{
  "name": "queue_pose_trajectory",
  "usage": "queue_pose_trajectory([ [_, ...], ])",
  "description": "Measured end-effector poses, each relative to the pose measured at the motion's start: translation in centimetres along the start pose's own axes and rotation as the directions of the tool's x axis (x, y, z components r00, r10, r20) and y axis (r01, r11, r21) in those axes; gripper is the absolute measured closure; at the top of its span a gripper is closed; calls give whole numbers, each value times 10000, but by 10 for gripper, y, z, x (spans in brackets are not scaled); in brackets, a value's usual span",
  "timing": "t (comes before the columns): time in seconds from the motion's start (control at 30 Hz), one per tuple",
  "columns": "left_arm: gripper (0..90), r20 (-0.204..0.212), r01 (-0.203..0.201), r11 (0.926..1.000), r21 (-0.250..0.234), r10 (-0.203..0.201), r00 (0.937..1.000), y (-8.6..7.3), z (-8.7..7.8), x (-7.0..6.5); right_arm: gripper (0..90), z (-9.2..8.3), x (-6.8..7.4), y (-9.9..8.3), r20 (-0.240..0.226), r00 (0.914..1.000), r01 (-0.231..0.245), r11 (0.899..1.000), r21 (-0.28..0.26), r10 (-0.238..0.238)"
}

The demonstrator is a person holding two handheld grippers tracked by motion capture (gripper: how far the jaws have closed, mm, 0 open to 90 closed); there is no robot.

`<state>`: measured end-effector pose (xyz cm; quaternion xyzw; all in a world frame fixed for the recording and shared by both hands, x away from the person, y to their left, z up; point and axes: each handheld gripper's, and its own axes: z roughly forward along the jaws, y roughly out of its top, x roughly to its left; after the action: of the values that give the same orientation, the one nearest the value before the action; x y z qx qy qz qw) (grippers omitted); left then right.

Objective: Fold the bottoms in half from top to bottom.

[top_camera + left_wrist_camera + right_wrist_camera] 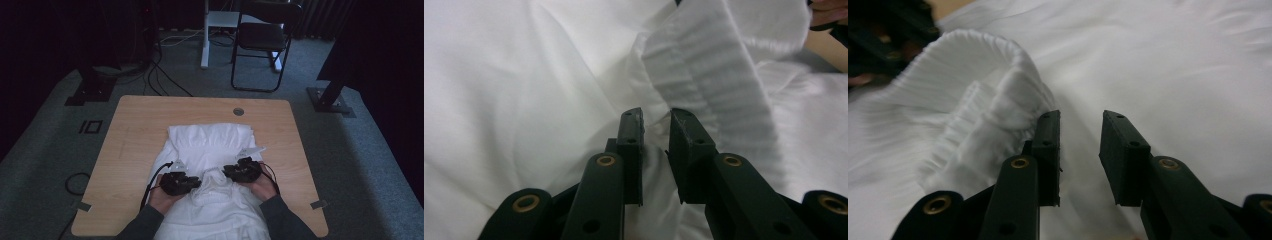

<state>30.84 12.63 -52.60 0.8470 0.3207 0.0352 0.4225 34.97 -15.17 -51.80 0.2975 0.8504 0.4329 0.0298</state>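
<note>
White garment (210,150) lies spread on the wooden table (135,140), running from the middle to the near edge, part folded at its far end. Its ribbed elastic band (709,75) is bunched up between the two tools. Left gripper (181,182) sits on the cloth just left of the band – jaws slightly apart, nothing pinched, fabric only beneath them. Right gripper (242,169) just right of the band – jaws apart too, band touching the outside of one jaw. Black chair (262,40) stands well beyond the table.

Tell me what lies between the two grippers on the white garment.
In the high view, a bunched ribbed cuff of the white garment lies between the left gripper and the right gripper.
</note>
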Motion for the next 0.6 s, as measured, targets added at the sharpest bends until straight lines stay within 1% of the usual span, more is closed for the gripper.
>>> queue_pose_trajectory([
  [0.07, 753, 235, -4, 10000, 72, 2, 9997, -4, -3, -3, 691, -4, 10, -5, -323, 9990, 308, 9995, 78, -305],
  [0.13, 746, 381, -42, 9996, 279, 31, 9993, -8, -4, -5, 695, -6, 18, -13, -585, 9967, 587, 9979, 280, -570],
  [0.23, 734, 445, -267, 9972, 701, 236, 9987, -15, -2, -9, 695, -8, 27, -25, -713, 9930, 997, 9915, 842, -938],
  [0.27, 729, 478, -311, 9966, 762, 275, 9985, -16, -2, -9, 694, -9, 28, -28, -655, 9926, 1082, 9892, 986, -1020],
  [0.3, 727, 495, -291, 9970, 715, 256, 9984, -16, -3, -9, 693, -10, 28, -30, -620, 9927, 1088, 9894, 957, -1032],
  [0.37, 719, 483, -170, 9985, 526, 145, 9987, -12, -5, -8, 683, -15, 25, -28, -313, 9963, 810, 9955, 489, -795],
  [0.43, 694, 126, -130, 9997, 194, 127, 9998, -5, -8, -6, 664, -19, 22, -22, 37, 9988, 487, 9988, -73, -486],
  [0.5, 693, -152, -10, 9999, -128, 8, 9999, 3, -8, -3, 645, -19, 20, -13, 274, 9994, 219, 9981, -580, -203],
  [0.53, 691, -156, 5, 9997, -258, -9, 9999, 7, -8, -1, 633, -17, 20, -9, 308, 9995, 135, 9971, -754, -112],
  [0.57, 690, -46, 46, 9994, -337, -48, 10000, 9, -5, -1, 620, -14, 20, -6, 262, 9996, 149, 9963, -851, -127],
  [0.6, 683, -49, 9, 9996, -270, -10, 10000, 10, -1, -1, 616, -9, 20, -3, 180, 9997, 176, 9965, -813, -161],
])
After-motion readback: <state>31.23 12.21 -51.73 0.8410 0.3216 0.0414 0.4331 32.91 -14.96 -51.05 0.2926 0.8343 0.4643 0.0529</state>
